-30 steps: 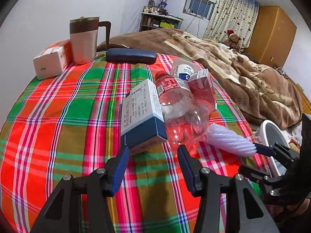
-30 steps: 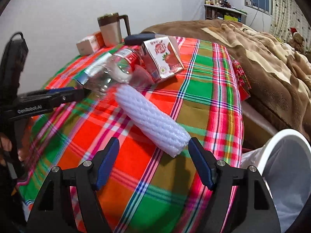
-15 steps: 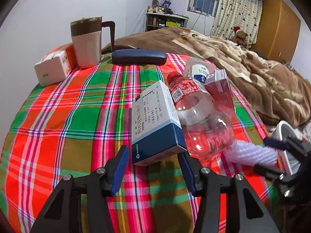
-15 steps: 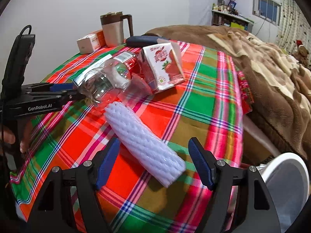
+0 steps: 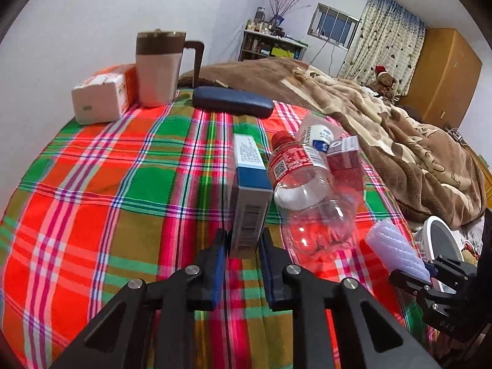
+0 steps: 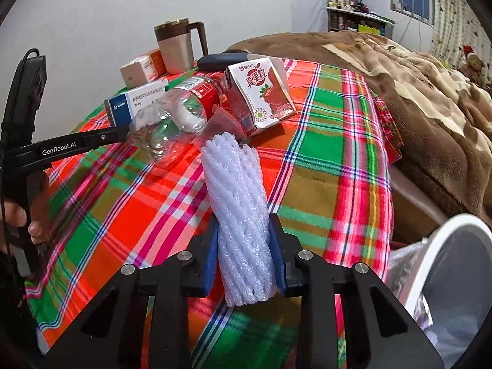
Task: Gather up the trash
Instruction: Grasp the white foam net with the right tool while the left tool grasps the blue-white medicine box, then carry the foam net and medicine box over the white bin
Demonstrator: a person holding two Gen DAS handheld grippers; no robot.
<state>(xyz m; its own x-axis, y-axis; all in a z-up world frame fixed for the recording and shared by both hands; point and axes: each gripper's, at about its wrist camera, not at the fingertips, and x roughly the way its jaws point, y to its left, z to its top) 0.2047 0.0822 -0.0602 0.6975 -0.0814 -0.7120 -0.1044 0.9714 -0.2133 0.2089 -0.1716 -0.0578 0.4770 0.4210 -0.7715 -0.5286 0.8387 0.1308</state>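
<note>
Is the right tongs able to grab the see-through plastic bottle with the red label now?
Probably not yet. The right tongs are shut on the white foam net sleeve, so they are full. The clear plastic bottle with the red label lies just beyond the sleeve's far end, with nothing else blocking it.

The white bin [image 6: 442, 279] is cut off at the edge, its contents perhaps crumpled plastic.

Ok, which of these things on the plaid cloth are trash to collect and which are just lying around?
Likely trash:
- medicine box, left gripper closing on it
- foam net sleeve, held by right gripper
- plastic bottle
- juice carton
- bin takes them

Probably just lying about:
- mug
- glasses case
- tissue pack
</note>
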